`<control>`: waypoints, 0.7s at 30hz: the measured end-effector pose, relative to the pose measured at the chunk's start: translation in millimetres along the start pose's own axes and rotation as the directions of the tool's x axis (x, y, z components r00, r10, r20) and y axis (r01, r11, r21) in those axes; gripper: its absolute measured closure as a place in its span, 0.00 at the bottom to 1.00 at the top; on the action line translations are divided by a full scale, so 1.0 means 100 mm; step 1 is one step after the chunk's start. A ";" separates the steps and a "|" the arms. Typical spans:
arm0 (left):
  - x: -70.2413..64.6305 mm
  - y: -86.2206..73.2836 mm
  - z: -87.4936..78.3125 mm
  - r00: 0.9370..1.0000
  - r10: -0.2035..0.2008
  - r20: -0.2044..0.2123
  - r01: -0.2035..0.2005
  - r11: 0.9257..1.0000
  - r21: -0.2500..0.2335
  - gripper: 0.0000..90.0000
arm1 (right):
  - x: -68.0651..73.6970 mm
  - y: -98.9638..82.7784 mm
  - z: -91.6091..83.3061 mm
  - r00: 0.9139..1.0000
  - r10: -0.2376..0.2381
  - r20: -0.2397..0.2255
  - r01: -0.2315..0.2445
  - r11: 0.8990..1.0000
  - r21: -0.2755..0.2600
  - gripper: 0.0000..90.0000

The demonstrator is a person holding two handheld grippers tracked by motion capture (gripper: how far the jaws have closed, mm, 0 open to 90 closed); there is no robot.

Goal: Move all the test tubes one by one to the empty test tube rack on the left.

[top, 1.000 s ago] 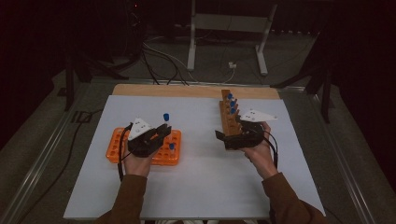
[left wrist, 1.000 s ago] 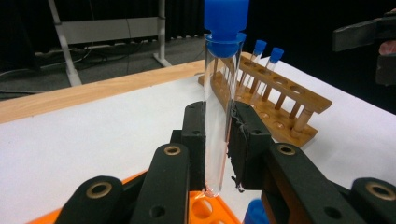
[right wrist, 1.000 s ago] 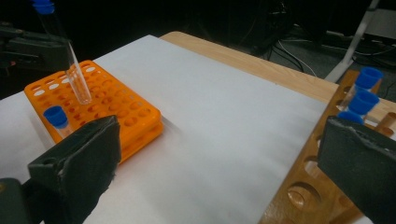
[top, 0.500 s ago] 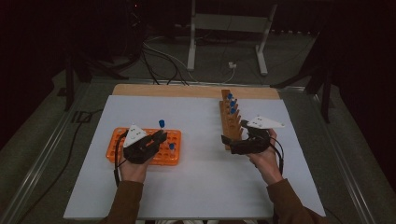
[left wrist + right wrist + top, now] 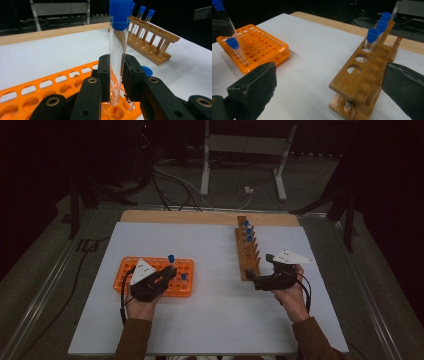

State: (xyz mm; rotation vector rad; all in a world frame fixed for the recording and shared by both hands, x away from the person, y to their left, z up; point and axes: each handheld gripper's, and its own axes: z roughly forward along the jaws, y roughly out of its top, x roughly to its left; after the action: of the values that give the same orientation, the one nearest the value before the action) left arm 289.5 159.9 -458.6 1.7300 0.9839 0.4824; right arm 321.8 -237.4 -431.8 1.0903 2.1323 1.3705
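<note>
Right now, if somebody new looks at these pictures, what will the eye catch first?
Probably the clear test tube with a blue cap, clamped between the jaws of the left gripper, its lower end in the bright orange rack at the table's left. Next comes the wooden rack at the right with three blue-capped tubes, and the right gripper with jaws wide open near its empty end.

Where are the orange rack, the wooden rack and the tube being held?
orange rack [image 5: 186, 268]: high view, far right corner.
wooden rack [image 5: 352, 82]: right gripper view, top board near end.
held tube [image 5: 116, 45]: left gripper view, clear glass below blue cap.
</note>
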 end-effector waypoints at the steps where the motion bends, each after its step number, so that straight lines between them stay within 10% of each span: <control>1: 0.00 -0.01 0.00 1.000 0.001 0.000 -0.001 1.000 -0.001 0.87 | -0.01 -0.01 0.00 1.000 -0.001 0.002 0.001 1.000 0.001 0.00; 21: -0.07 -0.14 0.10 1.000 0.023 0.008 -0.024 0.999 0.048 0.87 | -0.01 -0.06 -0.04 1.000 0.014 -0.001 -0.014 1.000 -0.007 0.00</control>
State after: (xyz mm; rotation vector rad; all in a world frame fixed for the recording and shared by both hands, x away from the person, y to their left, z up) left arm 286.9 150.0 -474.6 1.7867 0.9779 0.4705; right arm 317.2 -242.2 -435.1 1.1046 2.1226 1.3841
